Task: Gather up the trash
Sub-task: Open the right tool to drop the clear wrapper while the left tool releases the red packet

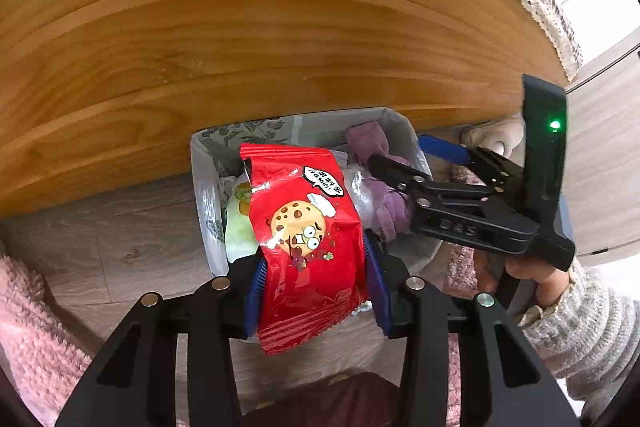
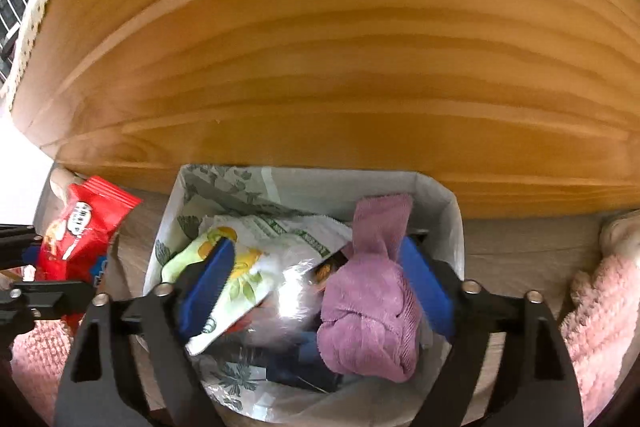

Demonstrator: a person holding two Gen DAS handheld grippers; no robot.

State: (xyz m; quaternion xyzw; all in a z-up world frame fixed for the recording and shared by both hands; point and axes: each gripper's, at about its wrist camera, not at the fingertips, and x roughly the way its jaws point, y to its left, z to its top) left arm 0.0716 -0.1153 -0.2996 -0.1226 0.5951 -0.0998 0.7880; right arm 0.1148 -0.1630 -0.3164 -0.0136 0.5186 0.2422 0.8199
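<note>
The left tongs (image 1: 316, 291) clamp a red cookie-print snack wrapper (image 1: 308, 231) over the white plastic-lined rectangular bin (image 1: 200, 163). The right tongs (image 2: 316, 287) hang spread wide inside the bin around a crumpled mauve cloth (image 2: 372, 307). Beyond stands the wooden desk (image 1: 240, 27).

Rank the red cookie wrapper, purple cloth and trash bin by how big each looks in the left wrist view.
1. Red cookie wrapper, though it sits closest to the camera, between the left gripper fingers, which inflates it.
2. Trash bin, largely hidden behind the wrapper.
3. Purple cloth.
</note>
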